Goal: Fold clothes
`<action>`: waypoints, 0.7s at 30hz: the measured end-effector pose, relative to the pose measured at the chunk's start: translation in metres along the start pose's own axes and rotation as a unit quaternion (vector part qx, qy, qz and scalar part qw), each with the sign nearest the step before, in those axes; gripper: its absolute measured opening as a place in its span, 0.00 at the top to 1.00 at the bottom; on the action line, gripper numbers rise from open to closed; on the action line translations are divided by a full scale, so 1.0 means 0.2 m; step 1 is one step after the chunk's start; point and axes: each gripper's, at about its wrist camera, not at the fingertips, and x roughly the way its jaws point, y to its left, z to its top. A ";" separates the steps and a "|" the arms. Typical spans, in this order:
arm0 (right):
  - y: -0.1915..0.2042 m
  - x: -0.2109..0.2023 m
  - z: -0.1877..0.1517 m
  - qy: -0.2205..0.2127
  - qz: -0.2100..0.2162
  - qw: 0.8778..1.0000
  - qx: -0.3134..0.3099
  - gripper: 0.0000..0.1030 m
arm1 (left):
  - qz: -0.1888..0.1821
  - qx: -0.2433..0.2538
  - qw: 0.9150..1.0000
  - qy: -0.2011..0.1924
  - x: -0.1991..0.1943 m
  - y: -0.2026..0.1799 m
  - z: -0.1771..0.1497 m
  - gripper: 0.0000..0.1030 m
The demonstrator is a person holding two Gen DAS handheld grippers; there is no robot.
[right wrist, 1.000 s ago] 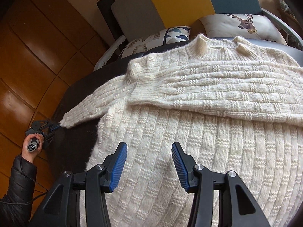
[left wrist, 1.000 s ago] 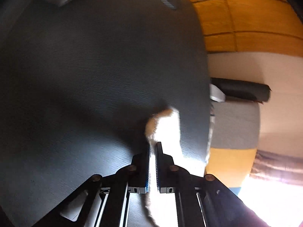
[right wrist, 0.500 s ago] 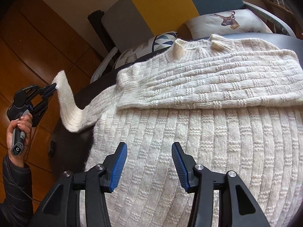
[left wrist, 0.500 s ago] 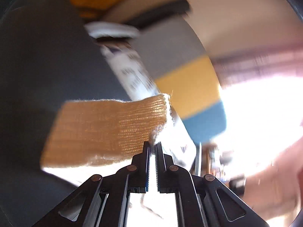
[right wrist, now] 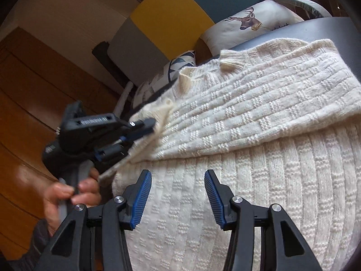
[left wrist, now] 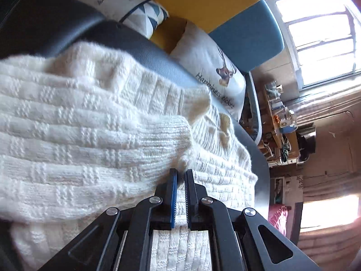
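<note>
1. Over the dark table [left wrist: 144,52], the cream sweater [right wrist: 259,158] lies spread out, collar toward 12 o'clock in the right wrist view.
2. A second ago the left gripper [left wrist: 179,177] held the sleeve [left wrist: 117,140] stretched out past the table edge at 9 o'clock; now it has swung that sleeve across onto the sweater's body.
3. Its jaws are pressed together, pinching the cuff.
4. The right gripper [right wrist: 177,194] hovers spread wide above the lower body, holding nothing.
5. Probably the sleeve fold is nearly laid; release comes next.
</note>
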 end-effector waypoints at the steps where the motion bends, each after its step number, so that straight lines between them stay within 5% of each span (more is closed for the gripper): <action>1: -0.01 0.01 0.03 -0.002 0.017 1.000 0.016 0.51 | -0.012 -0.007 1.000 0.003 -0.01 0.01 -0.02 0.94; 5: -0.06 0.12 0.10 0.004 0.088 0.990 0.107 0.51 | -0.052 -0.012 0.999 -0.011 -0.16 0.05 -0.01 0.87; 7: -0.07 0.21 0.12 0.010 0.103 0.985 0.140 0.52 | -0.074 -0.016 0.997 -0.028 -0.27 0.08 0.00 0.72; 10: -0.07 0.33 0.13 0.018 0.122 0.974 0.187 0.52 | -0.095 -0.034 0.993 -0.054 -0.44 0.22 -0.01 0.65; 21: 0.04 0.64 0.16 0.005 0.084 0.971 0.223 0.56 | -0.105 -0.128 0.981 -0.100 -0.73 0.81 -0.15 0.64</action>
